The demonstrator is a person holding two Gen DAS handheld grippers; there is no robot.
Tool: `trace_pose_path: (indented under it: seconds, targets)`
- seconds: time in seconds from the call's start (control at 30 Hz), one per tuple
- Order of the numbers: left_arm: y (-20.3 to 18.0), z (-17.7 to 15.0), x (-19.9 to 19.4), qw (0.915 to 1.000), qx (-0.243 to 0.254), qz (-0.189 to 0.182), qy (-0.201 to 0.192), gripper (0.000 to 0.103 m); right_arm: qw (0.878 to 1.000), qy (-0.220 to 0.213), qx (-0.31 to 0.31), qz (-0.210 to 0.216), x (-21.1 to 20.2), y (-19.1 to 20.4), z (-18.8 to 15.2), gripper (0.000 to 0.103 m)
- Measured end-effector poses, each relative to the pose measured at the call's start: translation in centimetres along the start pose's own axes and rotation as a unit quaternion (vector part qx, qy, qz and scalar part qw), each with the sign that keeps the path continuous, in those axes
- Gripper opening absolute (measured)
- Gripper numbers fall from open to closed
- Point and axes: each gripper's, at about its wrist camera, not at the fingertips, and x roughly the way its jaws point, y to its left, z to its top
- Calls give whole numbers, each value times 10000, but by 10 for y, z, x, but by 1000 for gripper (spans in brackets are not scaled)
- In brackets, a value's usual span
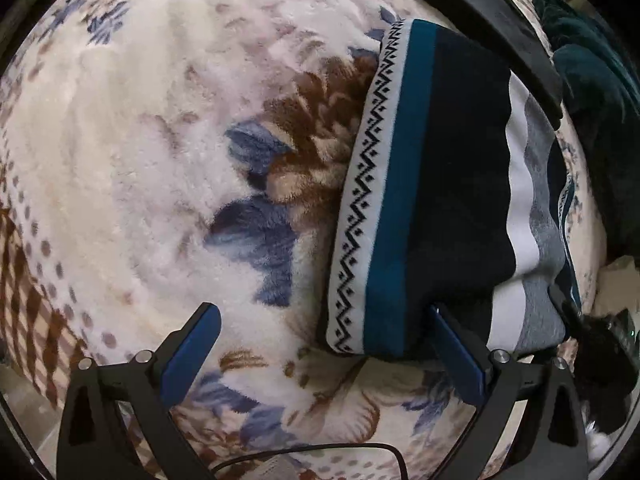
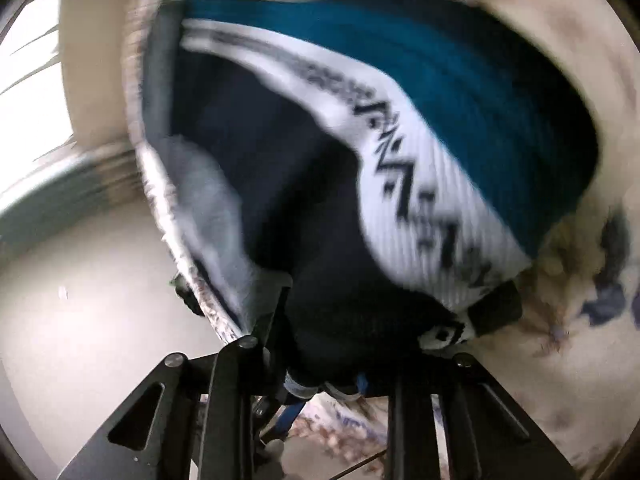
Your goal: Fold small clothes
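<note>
A folded knit garment [image 1: 420, 180], navy and teal with a white zigzag band and grey and white stripes, lies on a floral fleece blanket [image 1: 140, 160]. My left gripper [image 1: 324, 340] is open at the garment's near end. Its right blue finger [image 1: 456, 356] is tucked against the cloth edge, and its left finger rests on bare blanket. A black finger [image 1: 480, 28] of the right gripper lies across the garment's far end. The right wrist view is blurred. There the garment [image 2: 400, 180] is bunched between the fingers of my right gripper [image 2: 384, 312] and hides the tips.
Dark teal cloth [image 1: 592, 80] is heaped past the blanket's right edge, with a black and white object [image 1: 608, 352] below it. A thin black cable [image 1: 320, 452] runs under the left gripper. In the right wrist view, pale floor [image 2: 80, 320] lies left of the blanket [image 2: 580, 320].
</note>
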Motion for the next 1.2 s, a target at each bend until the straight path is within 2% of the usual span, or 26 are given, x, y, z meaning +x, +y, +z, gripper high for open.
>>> trace_pose_path:
  seconds: [0.03, 0.1, 0.17, 0.2, 0.27, 0.4, 0.53, 0.6, 0.73, 0.77, 0.87, 0.9, 1.0, 1.07, 1.1, 1.13, 1.17, 1.2]
  targets:
    - [2, -1, 1, 10000, 28, 28, 39, 103, 9996, -91, -281, 48, -6, 5, -4, 25]
    - [8, -2, 1, 9999, 84, 63, 65, 103, 9982, -29, -559, -219, -4, 2, -6, 27]
    - [10, -2, -2, 9999, 98, 56, 31, 103, 9937, 281, -599, -907, 3, -14, -2, 47]
    - [9, -1, -6, 9999, 131, 41, -36, 103, 9922, 341, -513, -1085, -1, -20, -2, 59]
    - [8, 6, -11, 9996, 231, 70, -138, 103, 9922, 363, -530, -1070, -15, -17, -2, 59]
    - [-3, 38, -19, 9983, 327, 98, -477, 103, 9806, 2, -1104, -1617, -53, 15, 2, 61]
    - [-28, 88, -18, 9961, 496, -124, -721, 103, 9722, -164, -1618, -1686, -69, 56, 40, 61]
    - [-45, 112, -13, 9939, 733, 55, -820, 103, 9637, -236, -1894, -1869, -63, 77, 61, 61]
    - [-61, 163, 17, 9886, 1166, 509, -809, 103, 9490, -40, -2301, -2156, -42, 89, 101, 61]
    - [-60, 171, 25, 9880, 1192, 619, -765, 103, 9445, 33, -2411, -2231, -36, 94, 104, 61]
    - [-45, 193, 38, 9921, 930, 601, -591, 103, 9305, 102, -2611, -2566, -15, 101, 118, 61]
    - [-36, 196, 33, 9948, 760, 407, -545, 103, 9275, 158, -2579, -2701, -10, 100, 123, 61]
    - [-18, 184, 3, 9953, 562, -339, -713, 103, 9338, 169, -2514, -2539, -10, 99, 134, 61]
    - [-4, 165, -13, 9920, 576, -757, -836, 103, 9417, 228, -2469, -2275, -20, 91, 142, 75]
    - [5, 149, -18, 9900, 618, -968, -825, 103, 9469, 372, -2423, -2079, -21, 84, 148, 92]
    - [9, 138, -18, 9889, 669, -1067, -784, 103, 9513, 571, -2369, -1888, -19, 76, 154, 96]
    - [13, 127, -16, 9884, 722, -1117, -736, 103, 9525, 717, -2345, -1807, -17, 69, 156, 96]
    - [18, 110, -5, 9888, 779, -1135, -569, 103, 9499, 965, -2331, -1845, -9, 59, 163, 96]
